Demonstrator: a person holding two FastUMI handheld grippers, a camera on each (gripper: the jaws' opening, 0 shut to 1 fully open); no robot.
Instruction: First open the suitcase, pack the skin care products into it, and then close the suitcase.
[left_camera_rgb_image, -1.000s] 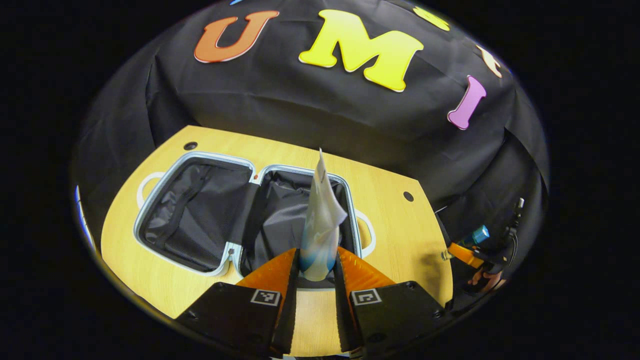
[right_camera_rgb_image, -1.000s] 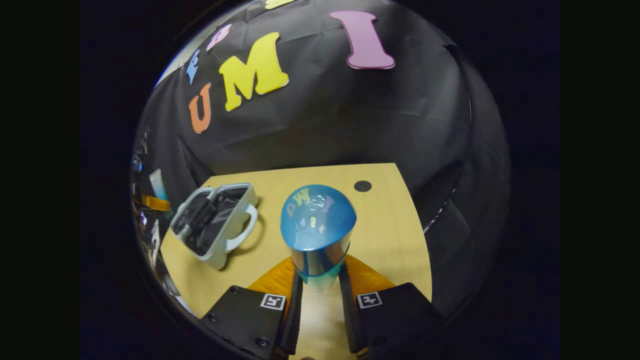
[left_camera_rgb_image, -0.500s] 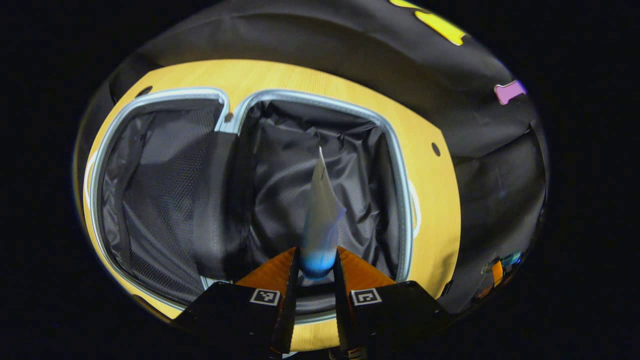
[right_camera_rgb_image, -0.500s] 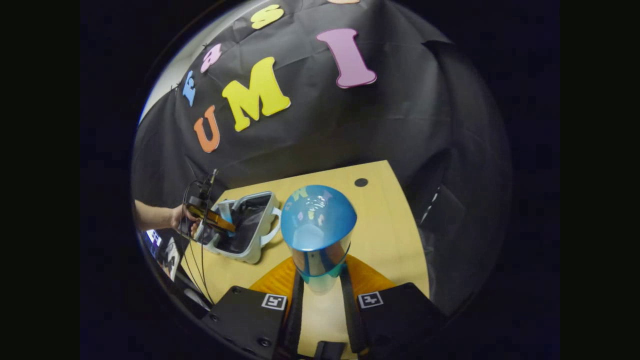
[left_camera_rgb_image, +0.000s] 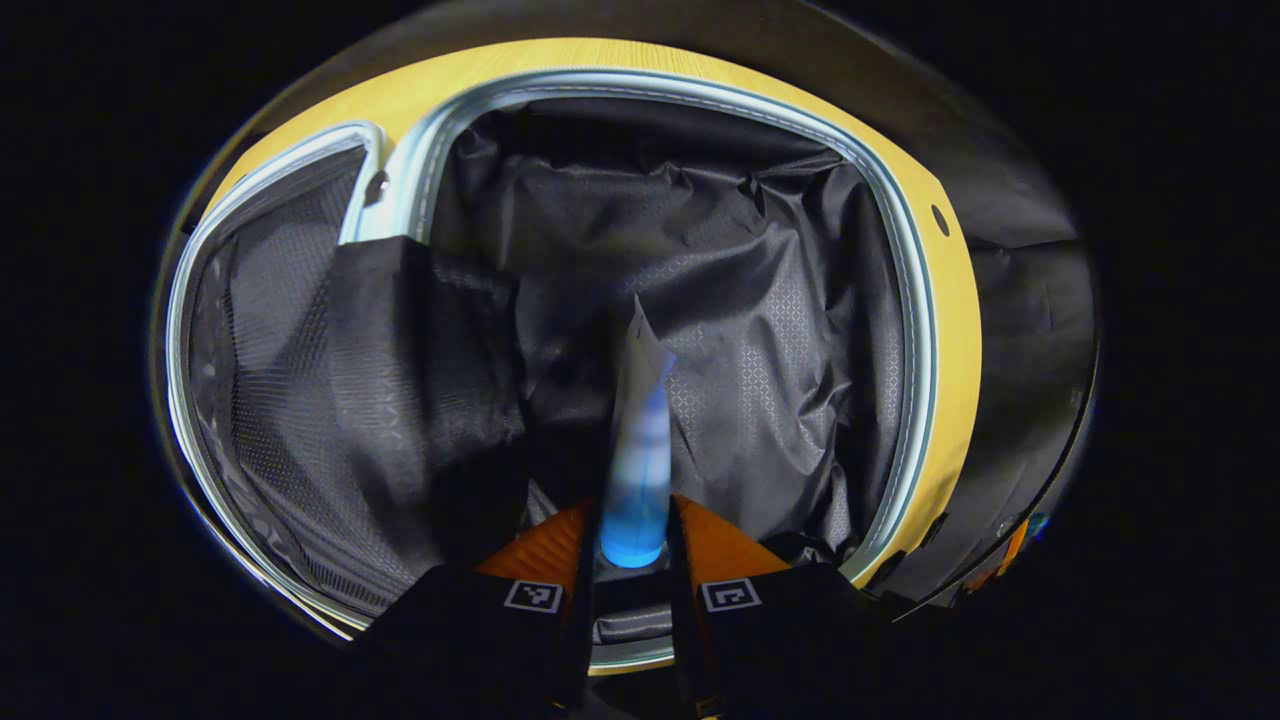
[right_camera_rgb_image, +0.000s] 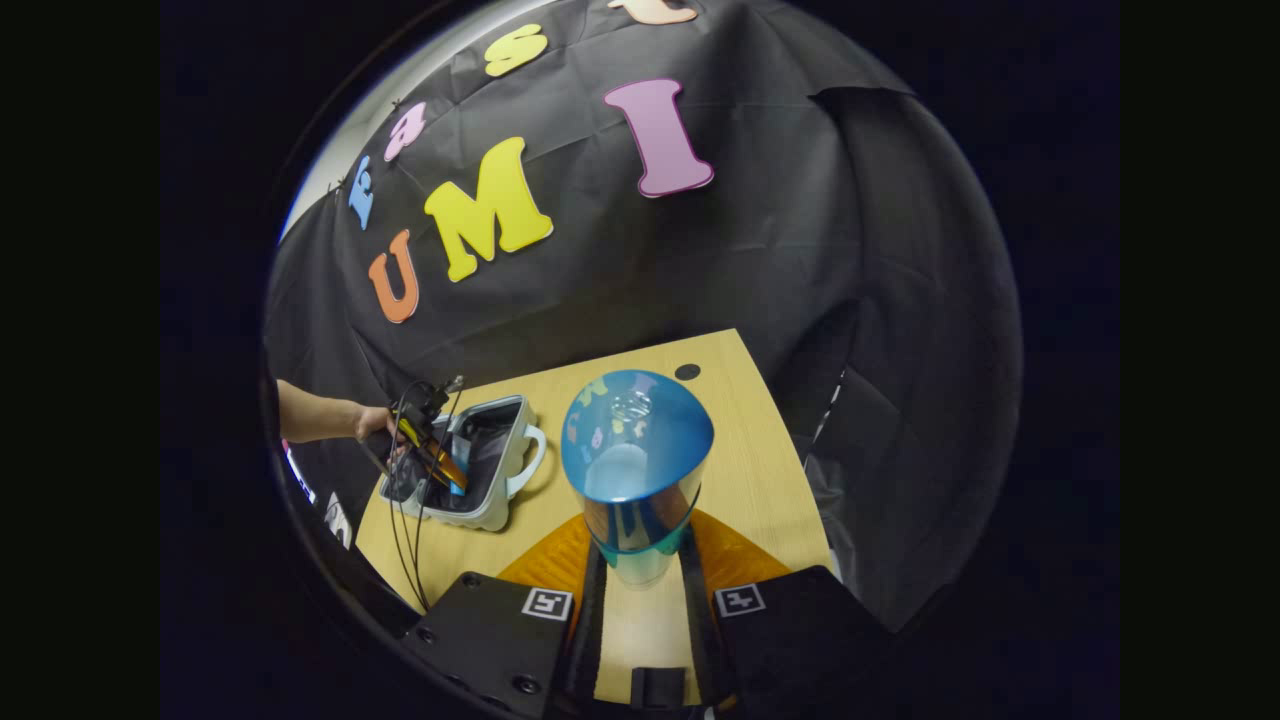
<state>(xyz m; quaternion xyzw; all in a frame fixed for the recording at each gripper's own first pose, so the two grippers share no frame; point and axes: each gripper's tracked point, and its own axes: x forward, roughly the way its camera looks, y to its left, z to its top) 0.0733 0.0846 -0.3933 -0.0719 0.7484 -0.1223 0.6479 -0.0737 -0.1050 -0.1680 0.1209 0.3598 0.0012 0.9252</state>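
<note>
The suitcase (left_camera_rgb_image: 915, 330) lies open flat on the wooden table, pale rim around dark lining. In the left gripper view my left gripper (left_camera_rgb_image: 632, 545) is shut on a white and blue tube (left_camera_rgb_image: 638, 440), its flat end pointing down into the right half of the case. In the right gripper view my right gripper (right_camera_rgb_image: 640, 570) is shut on a blue-capped bottle (right_camera_rgb_image: 636, 455) held above the table. That view also has the suitcase (right_camera_rgb_image: 500, 500) farther left, with the left gripper (right_camera_rgb_image: 445, 472) and a hand (right_camera_rgb_image: 375, 425) over it.
The wooden table (right_camera_rgb_image: 760, 470) has a round cable hole (right_camera_rgb_image: 687, 371) near its far edge. Black cloth walls close in behind and to the right. Cables (right_camera_rgb_image: 405, 520) hang from the left gripper over the table's near left corner.
My left gripper has gone down with the tube, from above the table to low inside the suitcase's right half. The right gripper has kept the bottle and swung a little.
</note>
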